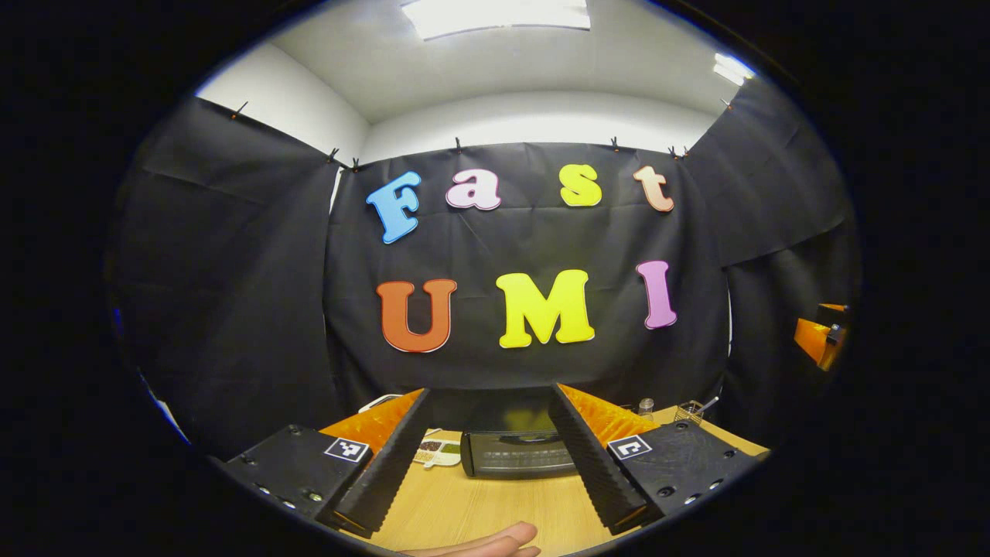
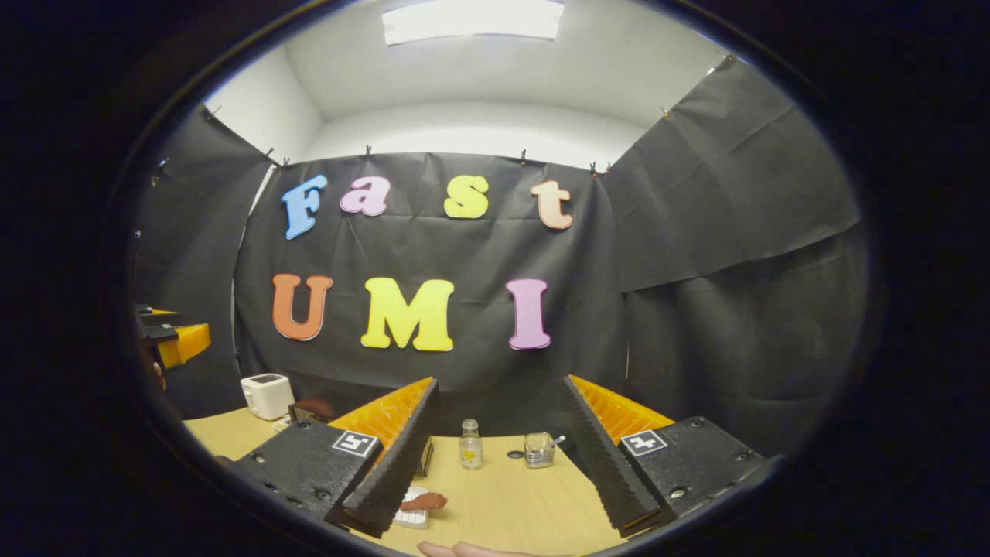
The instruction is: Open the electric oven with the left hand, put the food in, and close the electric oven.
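While I hold my left gripper (image 1: 487, 464) wide open and empty above the light wooden table (image 1: 479, 507), the black electric oven (image 1: 517, 452) sits ahead between its fingers, door shut. My right gripper (image 2: 495, 472) also gapes empty, with the reddish-brown food piece (image 2: 424, 501) lying on a white tray (image 2: 410, 517) just beside its left finger.

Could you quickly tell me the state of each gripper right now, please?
Left gripper: open, holding nothing.
Right gripper: open, holding nothing.
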The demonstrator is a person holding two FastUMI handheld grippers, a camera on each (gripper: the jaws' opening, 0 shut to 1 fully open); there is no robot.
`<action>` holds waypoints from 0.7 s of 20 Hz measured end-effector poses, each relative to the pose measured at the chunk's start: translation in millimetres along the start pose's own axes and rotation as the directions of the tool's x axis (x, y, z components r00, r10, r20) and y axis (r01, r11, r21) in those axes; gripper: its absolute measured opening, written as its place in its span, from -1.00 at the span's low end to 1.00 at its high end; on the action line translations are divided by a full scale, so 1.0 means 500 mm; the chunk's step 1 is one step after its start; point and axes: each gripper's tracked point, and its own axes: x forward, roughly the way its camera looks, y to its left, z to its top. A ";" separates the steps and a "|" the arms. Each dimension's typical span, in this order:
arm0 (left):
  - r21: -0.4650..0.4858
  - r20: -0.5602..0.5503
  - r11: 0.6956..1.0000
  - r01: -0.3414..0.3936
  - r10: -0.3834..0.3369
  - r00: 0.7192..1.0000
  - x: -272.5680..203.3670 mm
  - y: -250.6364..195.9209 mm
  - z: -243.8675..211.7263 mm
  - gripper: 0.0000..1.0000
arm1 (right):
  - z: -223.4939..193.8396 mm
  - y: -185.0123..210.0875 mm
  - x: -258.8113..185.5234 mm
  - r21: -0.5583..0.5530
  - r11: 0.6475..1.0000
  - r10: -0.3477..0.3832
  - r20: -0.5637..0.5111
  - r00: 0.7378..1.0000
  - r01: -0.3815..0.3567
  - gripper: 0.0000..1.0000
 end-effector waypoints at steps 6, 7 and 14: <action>-0.054 -0.120 0.998 0.042 -0.048 0.992 0.164 -0.032 -0.116 0.92 | -0.031 -0.008 0.062 0.026 1.000 0.007 -0.020 1.000 -0.007 0.98; -0.063 -0.144 0.997 0.048 -0.057 0.988 0.194 -0.036 -0.142 0.92 | -0.037 -0.011 0.073 0.029 1.000 0.006 -0.023 1.000 -0.005 0.98; -0.085 -0.384 0.995 0.048 -0.077 0.920 0.401 -0.064 -0.365 0.93 | -0.081 -0.041 0.142 0.025 1.000 -0.012 -0.061 0.998 0.014 0.98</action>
